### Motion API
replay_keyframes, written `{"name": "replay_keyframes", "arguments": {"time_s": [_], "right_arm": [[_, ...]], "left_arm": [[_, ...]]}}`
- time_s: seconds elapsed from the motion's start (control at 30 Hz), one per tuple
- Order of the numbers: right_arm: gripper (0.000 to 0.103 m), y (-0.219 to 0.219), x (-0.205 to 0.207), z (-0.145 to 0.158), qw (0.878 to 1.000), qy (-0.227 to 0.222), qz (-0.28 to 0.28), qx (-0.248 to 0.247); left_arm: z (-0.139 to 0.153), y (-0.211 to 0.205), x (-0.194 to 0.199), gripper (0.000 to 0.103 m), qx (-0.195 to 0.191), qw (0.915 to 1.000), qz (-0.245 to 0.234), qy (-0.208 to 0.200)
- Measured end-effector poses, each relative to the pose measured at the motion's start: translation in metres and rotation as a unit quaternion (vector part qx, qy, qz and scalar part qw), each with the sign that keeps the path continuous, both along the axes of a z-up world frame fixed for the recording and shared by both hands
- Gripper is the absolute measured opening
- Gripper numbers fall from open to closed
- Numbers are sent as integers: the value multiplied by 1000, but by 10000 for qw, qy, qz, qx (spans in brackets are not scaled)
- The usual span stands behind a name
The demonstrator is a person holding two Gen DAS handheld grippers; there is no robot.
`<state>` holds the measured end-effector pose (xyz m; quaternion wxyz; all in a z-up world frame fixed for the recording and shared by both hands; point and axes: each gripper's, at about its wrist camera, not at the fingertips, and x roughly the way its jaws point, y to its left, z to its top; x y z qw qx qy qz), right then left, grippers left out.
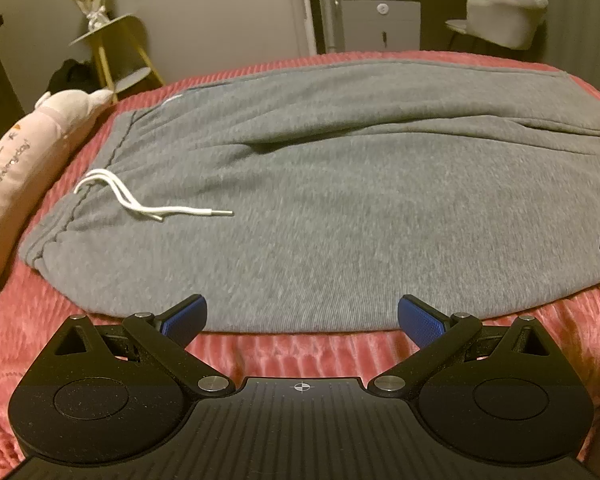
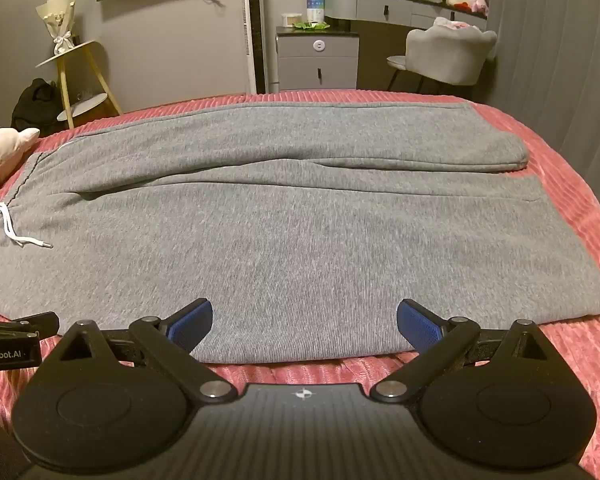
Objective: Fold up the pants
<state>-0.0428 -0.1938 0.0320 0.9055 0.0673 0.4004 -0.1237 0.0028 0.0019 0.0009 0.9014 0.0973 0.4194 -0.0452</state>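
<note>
The grey pants (image 2: 292,216) lie spread flat on the pink bed cover (image 2: 572,344), waistband and white drawstring (image 1: 140,200) to the left, leg ends to the right. No fold is made yet, as far as I can judge — both legs lie side by side, so all the folding is left. The left hand-held gripper (image 1: 302,316) and the right hand-held gripper (image 2: 304,322) are both released, jaws wide with nothing between them — each one just at the near edge of the pants.
</note>
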Motion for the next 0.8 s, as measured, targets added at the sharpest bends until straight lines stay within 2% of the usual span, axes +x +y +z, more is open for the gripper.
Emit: {"name": "replay_keyframes", "arguments": {"time_s": [0.8], "right_arm": [[99,-1,1,-2,10000,4,-2,20]], "left_arm": [[-1,3,0,103,-38,10000,47,46]]}}
